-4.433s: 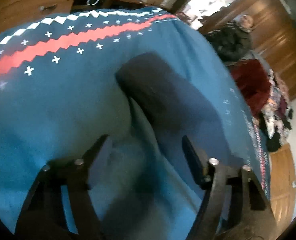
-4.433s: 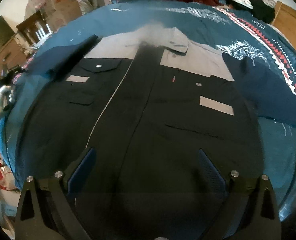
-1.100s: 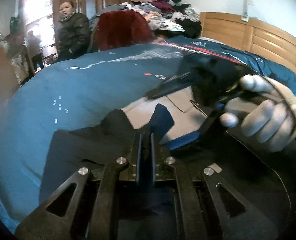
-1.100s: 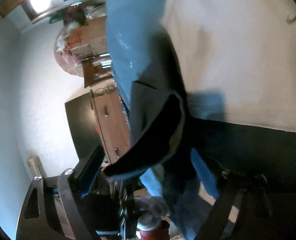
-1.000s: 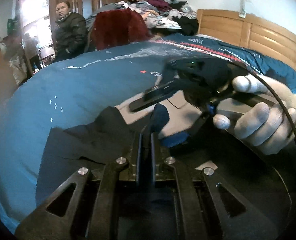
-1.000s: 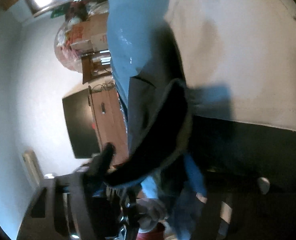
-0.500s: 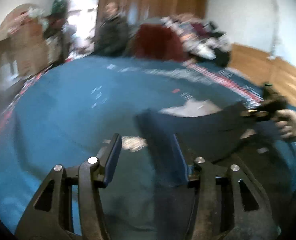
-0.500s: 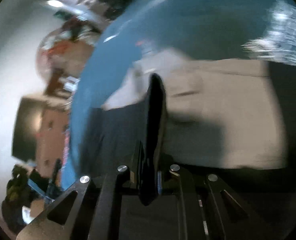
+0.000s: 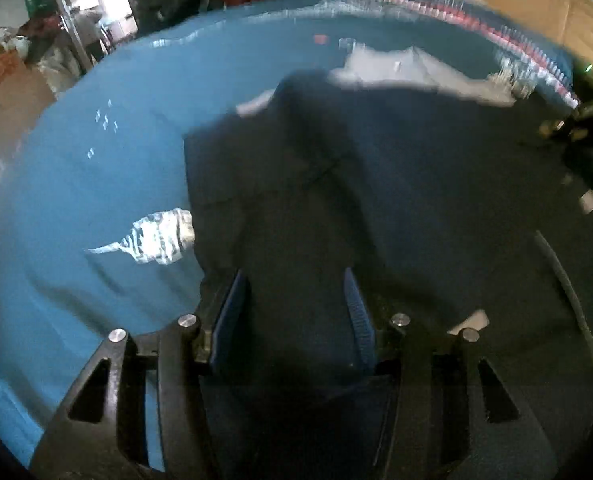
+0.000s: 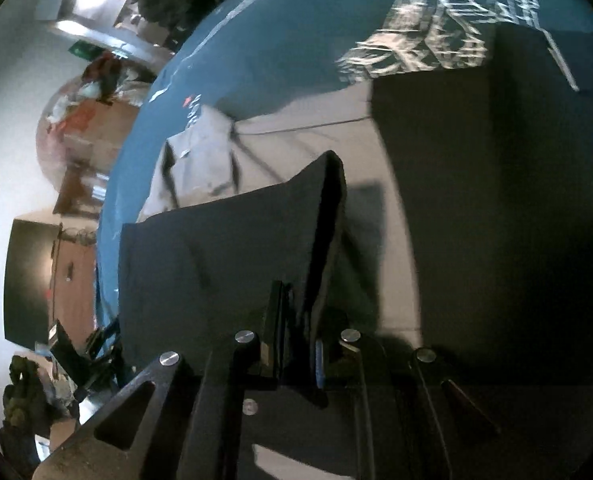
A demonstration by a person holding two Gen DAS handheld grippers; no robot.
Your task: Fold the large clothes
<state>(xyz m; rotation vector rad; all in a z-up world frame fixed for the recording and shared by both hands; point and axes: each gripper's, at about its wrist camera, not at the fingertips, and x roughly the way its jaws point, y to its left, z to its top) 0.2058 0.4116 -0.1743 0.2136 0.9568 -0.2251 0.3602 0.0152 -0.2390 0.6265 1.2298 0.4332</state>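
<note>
L gripper (image 9: 292, 312): jaws apart, blue pads (image 9: 360, 320) facing each other w/ a wide gap, nothing pinched between them; pointing fwd and tilted down. R gripper (image 10: 296, 332): jaws drawn close together, clamped on a raised fold of dark fabric; rolled hard to one side, so its view sits tilted. In the left wrist view the R gripper shows at the far right edge, blurred, well apart from the L one.
</note>
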